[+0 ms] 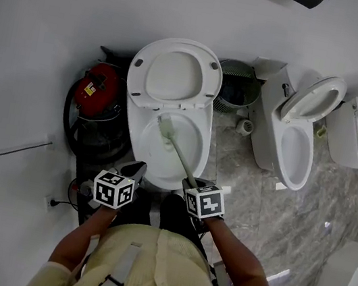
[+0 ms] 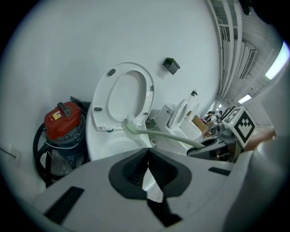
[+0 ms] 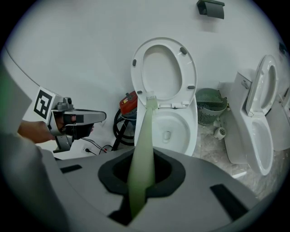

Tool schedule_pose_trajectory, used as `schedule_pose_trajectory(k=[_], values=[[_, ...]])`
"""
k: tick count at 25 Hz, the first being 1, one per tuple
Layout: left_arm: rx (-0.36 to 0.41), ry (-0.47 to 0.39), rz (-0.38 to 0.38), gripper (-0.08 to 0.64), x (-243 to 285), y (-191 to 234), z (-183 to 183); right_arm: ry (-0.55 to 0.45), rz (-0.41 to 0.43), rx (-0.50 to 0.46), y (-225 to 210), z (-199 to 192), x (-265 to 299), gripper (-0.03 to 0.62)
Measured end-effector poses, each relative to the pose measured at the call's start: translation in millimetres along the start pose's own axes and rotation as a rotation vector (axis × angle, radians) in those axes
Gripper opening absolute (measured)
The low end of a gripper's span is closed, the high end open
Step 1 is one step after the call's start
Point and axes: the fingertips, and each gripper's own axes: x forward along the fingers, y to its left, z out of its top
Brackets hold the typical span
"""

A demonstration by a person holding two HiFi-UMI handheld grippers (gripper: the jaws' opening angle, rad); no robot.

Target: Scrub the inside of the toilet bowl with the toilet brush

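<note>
In the head view my right gripper (image 1: 193,184) clamps the toilet brush (image 1: 176,149), its head at the back of the toilet bowl (image 1: 137,140); the left gripper view shows my left gripper (image 2: 147,152) closed, empty; the right gripper view shows the handle pinched between the jaws.

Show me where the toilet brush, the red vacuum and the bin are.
toilet brush (image 1: 177,152), head view, on the middle of its pale green handle.
red vacuum (image 1: 96,89), head view, on its red top.
bin (image 1: 233,100), head view, on its ribbed side wall.
</note>
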Motion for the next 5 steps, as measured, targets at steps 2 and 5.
schedule_pose_trajectory(k=[2,5], values=[[-0.001,0.003,0.001,0.011,0.4,0.3,-0.7,0.000,0.002,0.001,-0.1,0.4,0.3,0.043],[-0.005,0.007,0.003,0.011,1.1,0.9,-2.4,0.002,0.005,0.003,0.2,0.3,1.1,0.043]])
